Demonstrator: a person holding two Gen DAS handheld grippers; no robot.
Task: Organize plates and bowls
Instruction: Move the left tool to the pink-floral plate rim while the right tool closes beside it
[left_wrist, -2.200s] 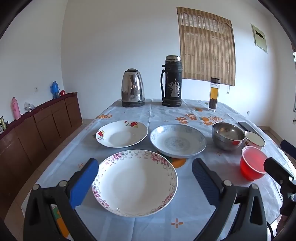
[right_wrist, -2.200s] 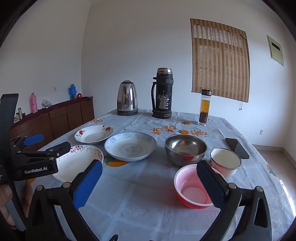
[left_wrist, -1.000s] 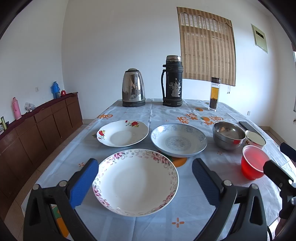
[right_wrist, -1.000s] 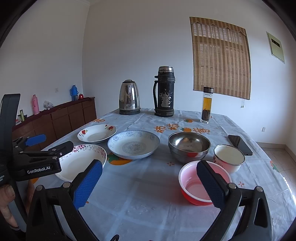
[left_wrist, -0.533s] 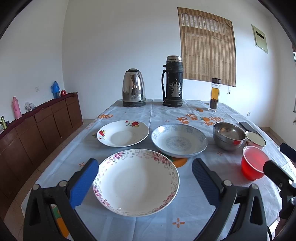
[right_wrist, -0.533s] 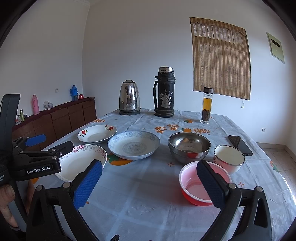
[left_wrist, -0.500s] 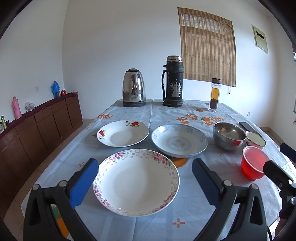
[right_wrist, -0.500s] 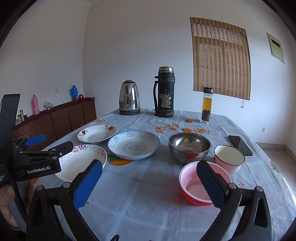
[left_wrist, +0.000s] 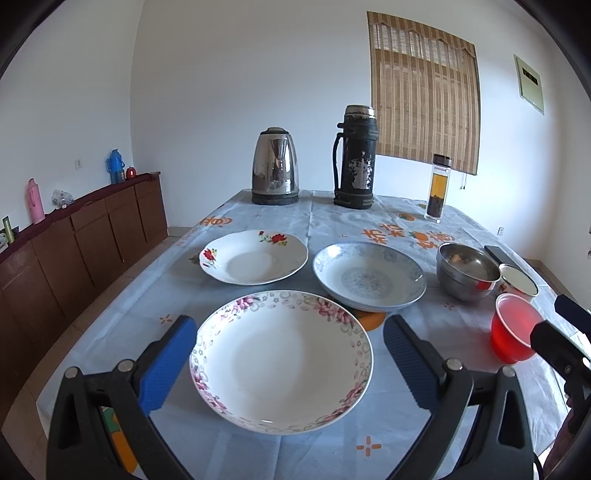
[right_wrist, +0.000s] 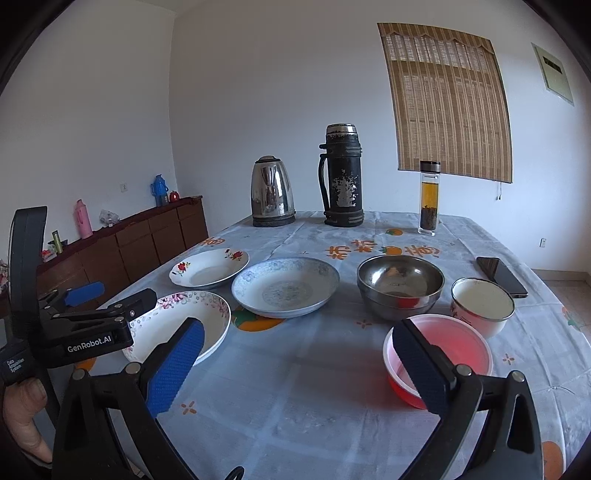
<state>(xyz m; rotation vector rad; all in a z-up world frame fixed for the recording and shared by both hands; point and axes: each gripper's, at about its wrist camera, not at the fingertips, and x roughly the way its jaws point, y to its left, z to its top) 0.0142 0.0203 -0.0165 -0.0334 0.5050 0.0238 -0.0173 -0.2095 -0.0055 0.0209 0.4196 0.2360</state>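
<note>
I hold both grippers spread wide and empty, left gripper (left_wrist: 284, 354) framing the floral plate (left_wrist: 280, 360) for a rim grab, right gripper (right_wrist: 295, 363) beside the red bowl (right_wrist: 448, 349).

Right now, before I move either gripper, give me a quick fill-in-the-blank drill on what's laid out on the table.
1. The left gripper is open around the plate with the ____ floral rim.
2. Nearest the right gripper sits the ____ plastic bowl.
3. The phone lies beside the white ____.

Missing words: pink; red; cup
</note>
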